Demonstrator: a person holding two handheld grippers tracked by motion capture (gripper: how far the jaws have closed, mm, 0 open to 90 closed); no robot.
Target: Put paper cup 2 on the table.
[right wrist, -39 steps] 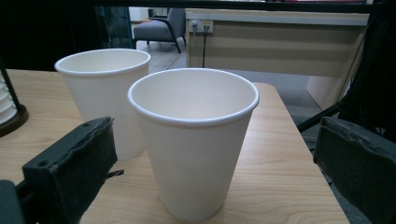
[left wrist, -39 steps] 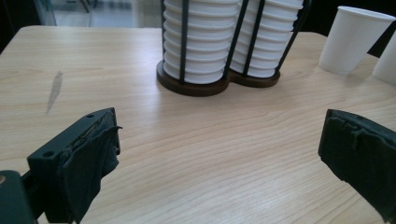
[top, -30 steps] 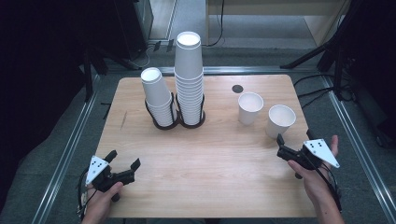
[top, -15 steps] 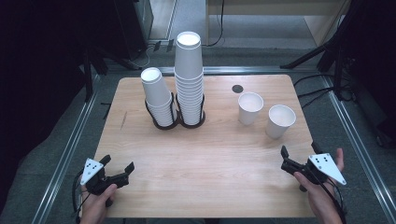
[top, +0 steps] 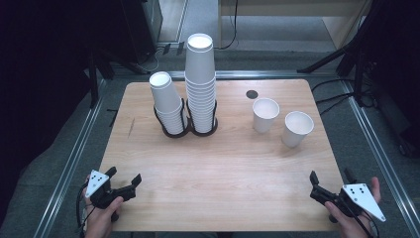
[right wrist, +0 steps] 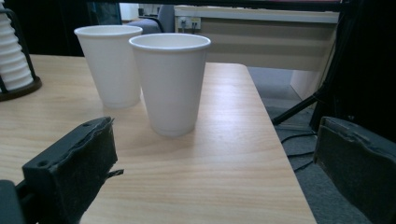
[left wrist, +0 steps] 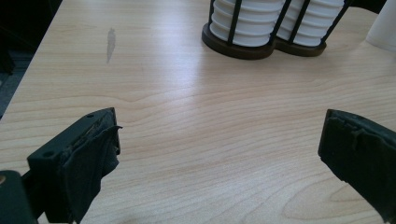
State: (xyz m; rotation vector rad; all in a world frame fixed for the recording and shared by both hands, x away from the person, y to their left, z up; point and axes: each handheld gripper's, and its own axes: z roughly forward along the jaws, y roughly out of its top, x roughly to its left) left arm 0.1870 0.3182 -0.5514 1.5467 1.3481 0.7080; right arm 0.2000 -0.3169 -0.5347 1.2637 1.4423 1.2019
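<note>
Cup stacks (left wrist: 275, 21) cut off at top in left gripper view. Left gripper (top: 124, 181) and right gripper (top: 331, 184): fingers released, now nearer desk (top: 223, 198) edge.

The left gripper (top: 123, 184) is black, topped by a grey three-cornered plate marked with small dark dots, and a dark cable trails from it beside the person's left hand (top: 101, 218). The right gripper (top: 331, 188) is built alike, with its own dotted grey plate above the right hand (top: 354, 218). In both gripper views the jaws are blocky black bars faced with rough, frayed dark padding, each showing a small round hole.
</note>
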